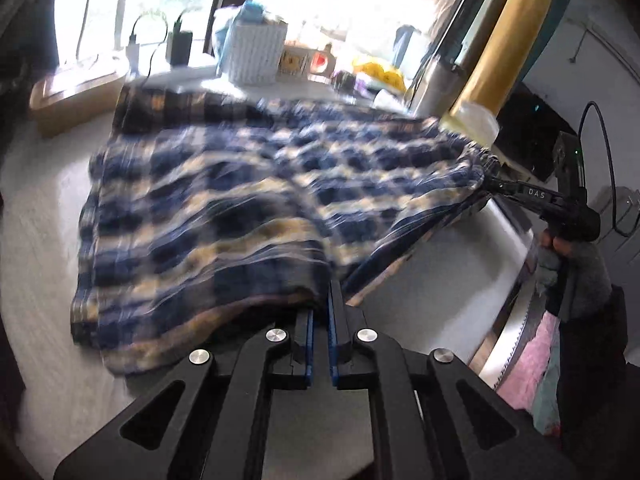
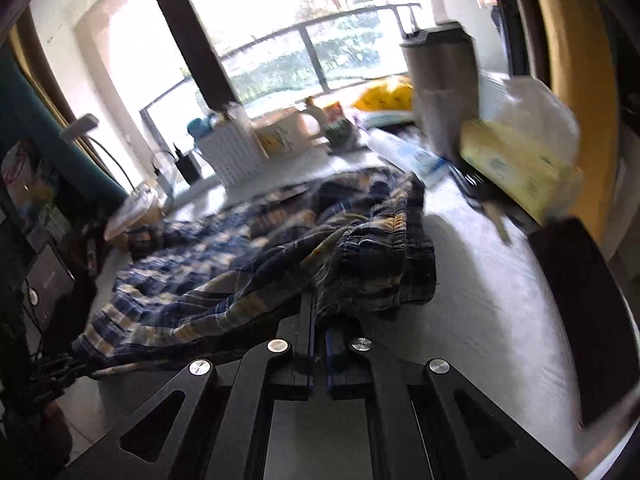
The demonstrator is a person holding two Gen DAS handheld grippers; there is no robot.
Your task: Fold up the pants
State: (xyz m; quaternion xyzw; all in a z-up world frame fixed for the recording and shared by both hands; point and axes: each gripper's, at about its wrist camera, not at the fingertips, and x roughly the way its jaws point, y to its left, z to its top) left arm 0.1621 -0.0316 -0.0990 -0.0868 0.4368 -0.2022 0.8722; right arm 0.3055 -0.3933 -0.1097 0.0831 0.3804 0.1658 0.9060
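You are working at a white table [image 1: 36, 216], and the plaid pants [image 1: 224, 204] are lying spread across the middle of it, in front of the white woven basket [image 1: 258, 54] that is standing at the table's far edge by the window. Taking that basket as your mark: the blue, cream and tan cloth is reaching from just before it back toward you, blurred in both views.

Your left gripper [image 1: 323, 312] is holding the near edge of the pants, on the side of the cloth farthest from the basket. Its blue-padded fingers [image 1: 333, 308] are standing nearly together with only a thin gap, and the fabric is tucked in between them at the tips; the cloth is lifting slightly off the table there.

Your right gripper [image 2: 318, 312] is pinched fully closed on the gathered waistband [image 2: 372, 240], which is bunching up in dark folds just ahead of its tips, to the right of the basket as that camera sees it. From the left wrist view, this same gripper [image 1: 494, 184] is showing at the right, well to the right of the basket, pulling a corner of the pants out taut over the table's edge, with your hand [image 1: 560, 242] wrapped around its handle.

A tissue pack [image 2: 516, 168] and a tall grey cup [image 2: 444, 80] are sitting to the right of the basket, beyond the waistband.
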